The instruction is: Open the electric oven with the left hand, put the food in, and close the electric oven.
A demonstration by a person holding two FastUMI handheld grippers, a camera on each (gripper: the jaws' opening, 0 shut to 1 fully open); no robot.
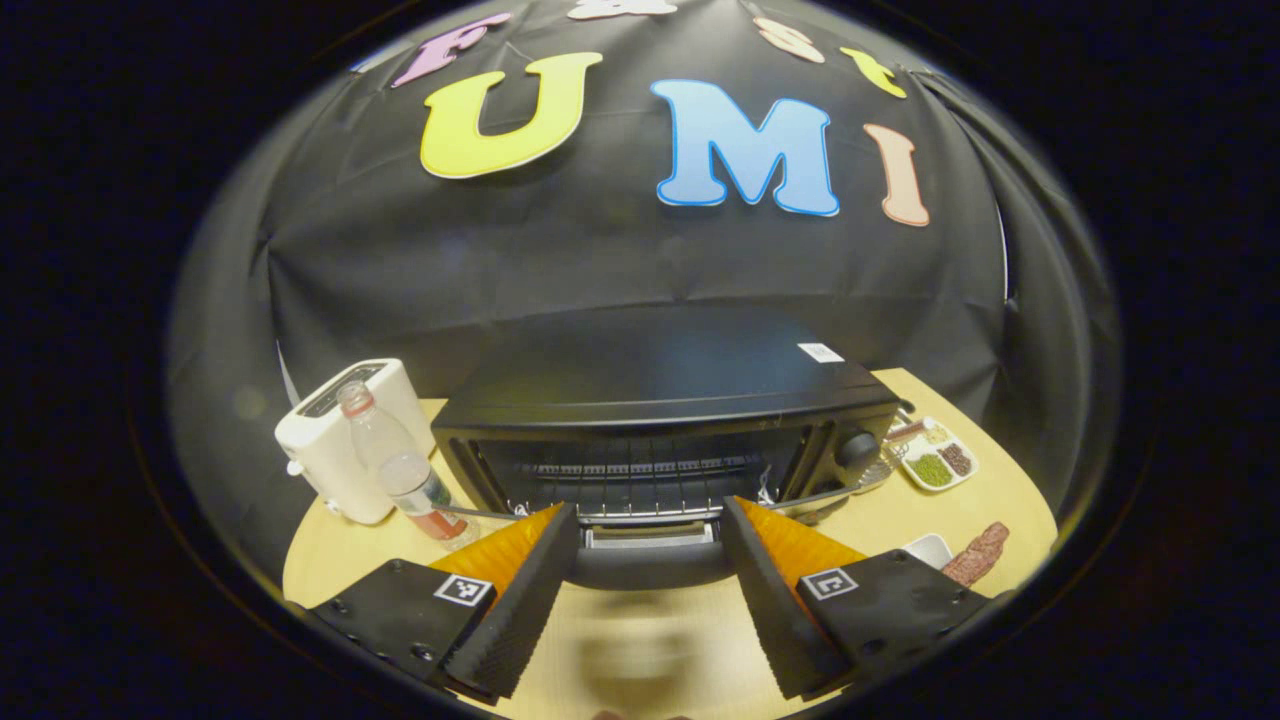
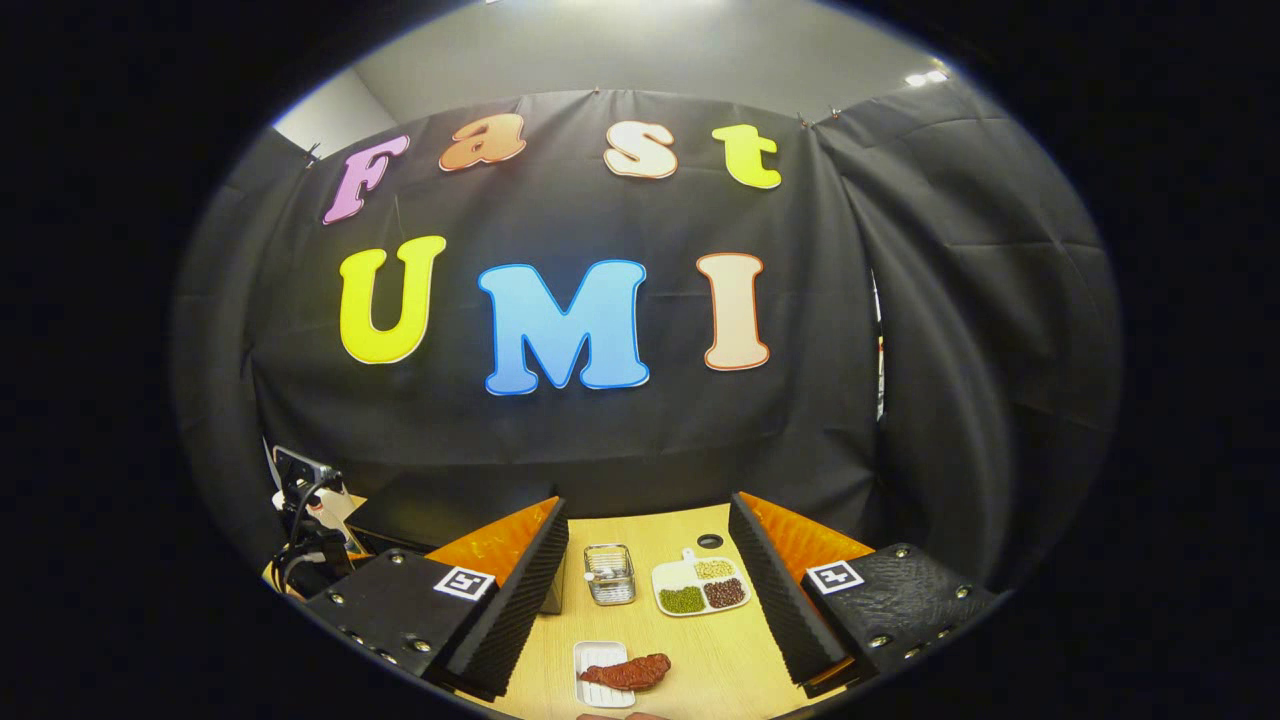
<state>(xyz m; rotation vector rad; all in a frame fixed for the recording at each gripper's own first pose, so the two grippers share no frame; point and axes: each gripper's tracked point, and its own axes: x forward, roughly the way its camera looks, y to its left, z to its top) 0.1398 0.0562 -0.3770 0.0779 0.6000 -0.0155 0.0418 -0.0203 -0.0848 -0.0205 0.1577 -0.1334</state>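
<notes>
Two claws gape wide, grasping nothing. The left gripper (image 1: 648, 590) faces the electric oven (image 1: 660, 420) at 12 o'clock, door dropped open toward it, long axis crosswise. The right gripper (image 2: 648, 610) hovers above the meat strip (image 2: 628, 672) at 6 o'clock, lying crosswise on its small white tray (image 2: 600, 660).

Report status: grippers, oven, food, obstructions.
Left gripper open, facing oven, door down. Right gripper open above meat on small tray. Bottle and toaster left of oven, not blocking.
</notes>
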